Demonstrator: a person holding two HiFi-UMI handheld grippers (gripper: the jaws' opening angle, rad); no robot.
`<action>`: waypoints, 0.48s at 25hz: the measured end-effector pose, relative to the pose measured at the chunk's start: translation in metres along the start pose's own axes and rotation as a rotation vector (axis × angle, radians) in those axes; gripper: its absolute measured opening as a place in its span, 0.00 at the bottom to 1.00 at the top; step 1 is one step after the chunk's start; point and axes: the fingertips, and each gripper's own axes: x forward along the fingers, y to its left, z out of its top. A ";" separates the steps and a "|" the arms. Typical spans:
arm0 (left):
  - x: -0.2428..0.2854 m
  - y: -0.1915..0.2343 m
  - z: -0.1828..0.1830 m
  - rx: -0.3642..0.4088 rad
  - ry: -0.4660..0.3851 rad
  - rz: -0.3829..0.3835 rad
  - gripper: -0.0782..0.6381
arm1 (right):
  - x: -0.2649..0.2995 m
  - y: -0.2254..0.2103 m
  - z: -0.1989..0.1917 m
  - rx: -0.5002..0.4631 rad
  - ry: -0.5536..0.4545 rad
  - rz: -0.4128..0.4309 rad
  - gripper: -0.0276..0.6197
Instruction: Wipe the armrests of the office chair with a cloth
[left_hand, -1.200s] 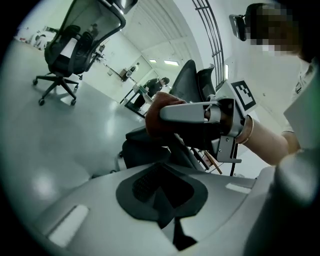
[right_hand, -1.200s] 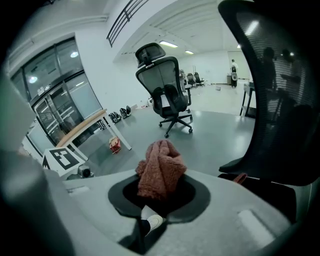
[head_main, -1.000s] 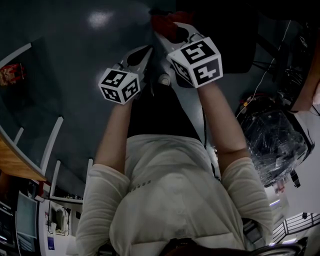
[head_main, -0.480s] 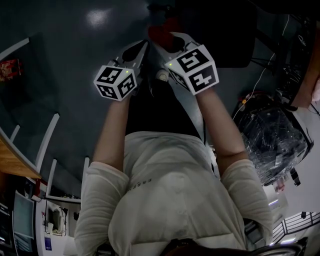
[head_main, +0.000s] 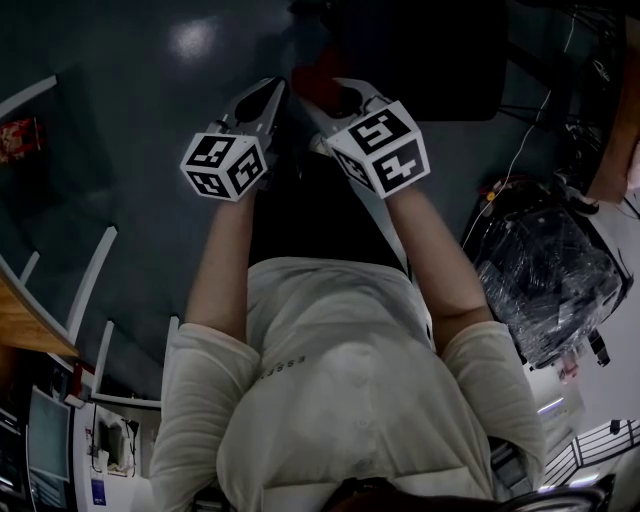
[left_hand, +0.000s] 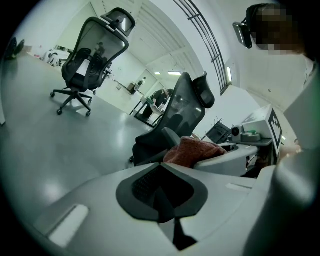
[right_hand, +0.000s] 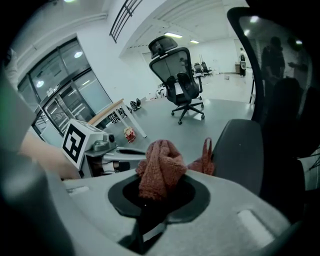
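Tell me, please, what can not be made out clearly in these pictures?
1. Head view: the cloth is mostly hidden behind the right gripper, and the picture is dark.
2. Head view: the office chair is only a black shape, cut by the top edge.
3. Right gripper view: the cloth's lower end is hidden between the shut jaws.
4. Left gripper view: the distant figure is too small.

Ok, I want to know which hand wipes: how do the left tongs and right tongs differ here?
The right tongs are clamped on a bunched reddish cloth; the left tongs are shut on nothing. In the head view the right tongs sit at the edge of the dark chair, the left tongs over bare floor beside it. Both carry a marker cube and are held out side by side.
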 end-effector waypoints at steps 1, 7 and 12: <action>-0.003 -0.001 -0.002 0.003 -0.002 0.003 0.13 | -0.001 0.004 -0.004 -0.011 0.004 -0.002 0.12; -0.016 -0.009 -0.014 0.015 -0.006 0.022 0.13 | -0.011 0.020 -0.035 0.045 0.009 0.023 0.12; -0.024 -0.019 -0.020 0.023 -0.013 0.024 0.13 | -0.018 0.025 -0.058 0.080 0.000 0.008 0.12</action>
